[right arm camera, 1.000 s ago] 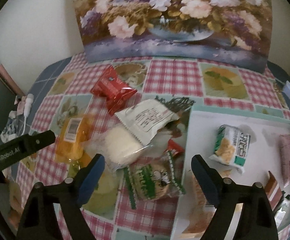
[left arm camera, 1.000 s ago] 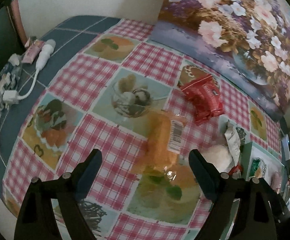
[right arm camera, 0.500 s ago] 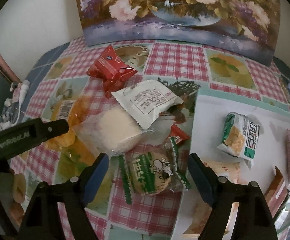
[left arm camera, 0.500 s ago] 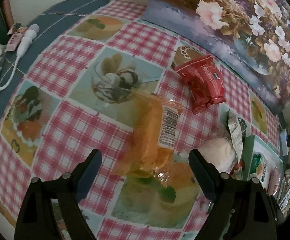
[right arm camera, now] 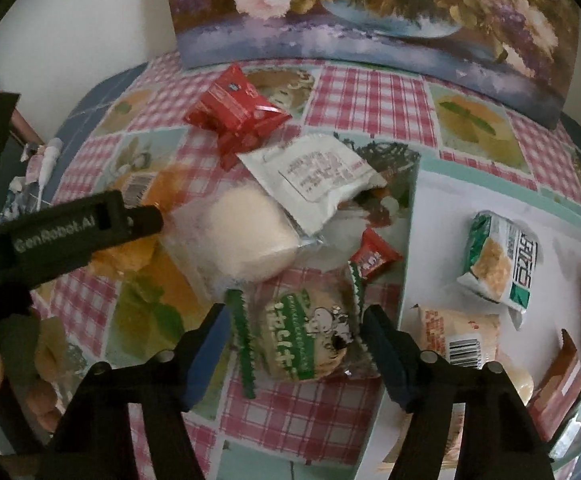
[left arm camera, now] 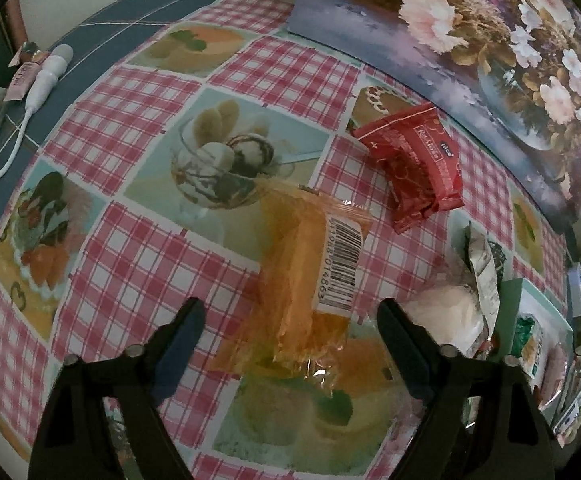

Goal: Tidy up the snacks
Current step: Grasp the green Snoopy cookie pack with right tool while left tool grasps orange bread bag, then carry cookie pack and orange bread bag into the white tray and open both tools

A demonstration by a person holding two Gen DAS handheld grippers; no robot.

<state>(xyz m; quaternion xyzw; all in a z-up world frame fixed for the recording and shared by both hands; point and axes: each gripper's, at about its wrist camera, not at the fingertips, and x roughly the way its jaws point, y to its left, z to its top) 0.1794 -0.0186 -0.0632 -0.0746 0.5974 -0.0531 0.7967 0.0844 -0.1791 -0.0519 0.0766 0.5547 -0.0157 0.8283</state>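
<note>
The left gripper (left arm camera: pixel 290 320) points down at the orange snack bag (left arm camera: pixel 310 276), and its fingers (left arm camera: pixel 178 332) are closing. The bag lies between them, but they do not press on it yet. The right gripper (right arm camera: pixel 292 328) does the same over the green and white cookie pack (right arm camera: pixel 302 336): fingers (right arm camera: pixel 206 340) closing, one on each side, not squeezing yet, as far as I can tell.

Just beyond the cookie pack sit a clear bag with a pale round bun (right arm camera: pixel 250 236), a white packet (right arm camera: pixel 314 172) and a tiny red candy (right arm camera: pixel 374 254), all in one heap near the middle of the desk (left arm camera: pixel 138 120). The red snack pack (left arm camera: pixel 414 164) lies further back, near the flower picture (right arm camera: pixel 370 12) at the far edge. The white tray (right arm camera: pixel 442 240) at the right side of the desk already holds a few snacks.

The orange bag is thin and slippery, so the fingers might only pinch loose wrap and it could slide out. The cookie pack touches the heap, so lifting it might drag the bun bag or candy along. Squeezing too hard could crack the cookie
</note>
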